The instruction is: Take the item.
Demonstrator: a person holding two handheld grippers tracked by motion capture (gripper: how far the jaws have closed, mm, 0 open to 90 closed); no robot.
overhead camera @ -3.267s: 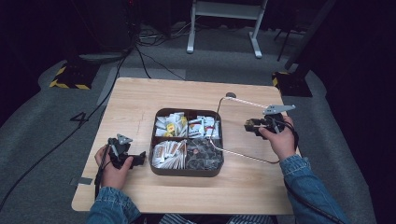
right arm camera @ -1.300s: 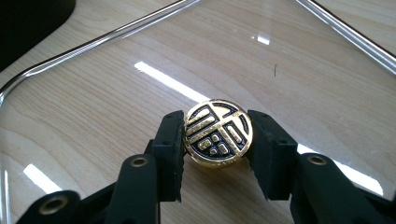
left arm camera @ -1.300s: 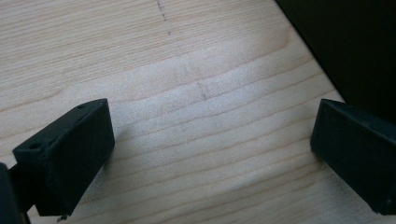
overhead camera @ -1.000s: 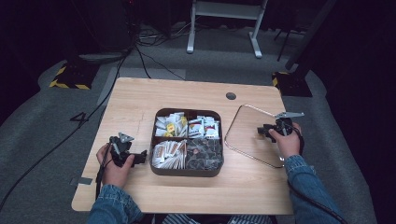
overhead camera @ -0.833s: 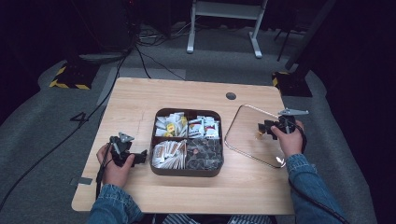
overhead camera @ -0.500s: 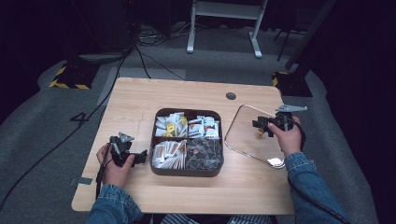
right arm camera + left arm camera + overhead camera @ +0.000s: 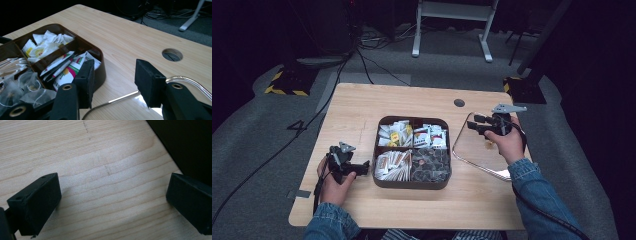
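- High view: clear lid (image 7: pixel 479 152) lies flat beside the compartment box (image 7: pixel 413 152); looks light, rigid, slippery, so grasp its rim.
- Right gripper (image 7: pixel 475 122) above it, jaws just opening, empty.
- Left gripper (image 7: pixel 362 165) jaws apart, empty.

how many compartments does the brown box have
4: back left with pale packets, back right with colourful packets, front left with long sachets, front right with clear pouches.

left claw (image 7: pixel 362 165): black body, small grey three-cornered plate on top, blocky matte-black jaws with small holes | right claw (image 7: pixel 476 122): black, grey three-cornered plate, brass-ringed screw holes on the arms, square black pads | cables: black, trailing from each | sleeves: blue denim, buttoned cuffs
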